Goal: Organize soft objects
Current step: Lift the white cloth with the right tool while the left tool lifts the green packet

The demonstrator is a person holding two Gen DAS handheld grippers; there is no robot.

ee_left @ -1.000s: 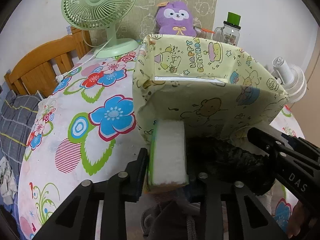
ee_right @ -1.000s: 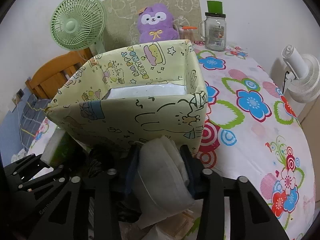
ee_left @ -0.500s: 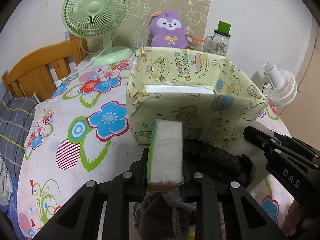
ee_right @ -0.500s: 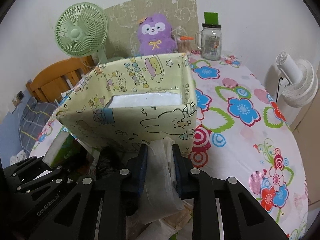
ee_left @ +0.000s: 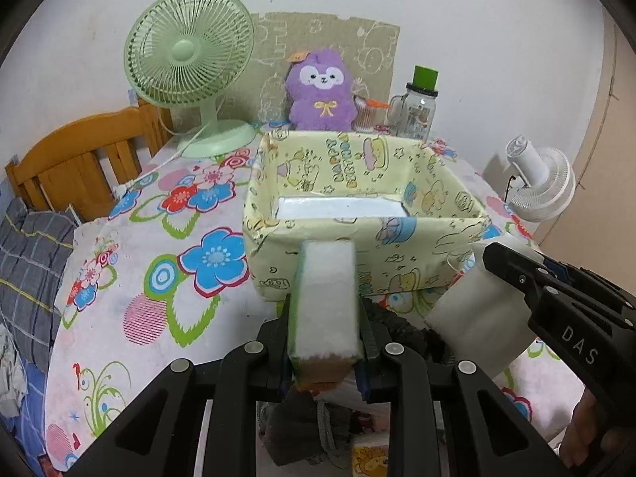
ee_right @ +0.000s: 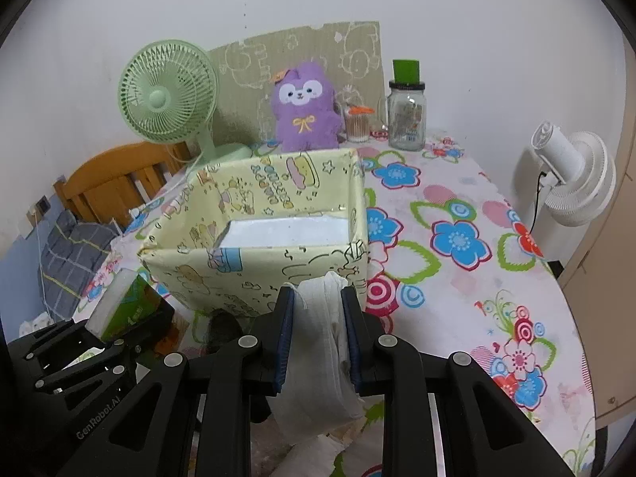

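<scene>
Both wrist views are evenly and softly lit, bright enough for clear colours, with no hard glare. The light seems to come from above and in front; the white wall (ee_left: 477,39) grades to grey toward the corners. Soft shadows lie under the yellow box (ee_left: 357,262) on the table (ee_right: 457,286). Fisheye bending curves the edges, and black vignetting fills the corners. The near black fingers (ee_right: 353,338) look slightly soft; distant things stay fairly sharp.

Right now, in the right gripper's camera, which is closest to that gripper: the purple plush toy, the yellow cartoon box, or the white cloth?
1. White cloth: clamped in the right gripper.
2. Yellow cartoon box: just ahead, on the table.
3. Purple plush toy: behind the box, against the wall.
</scene>
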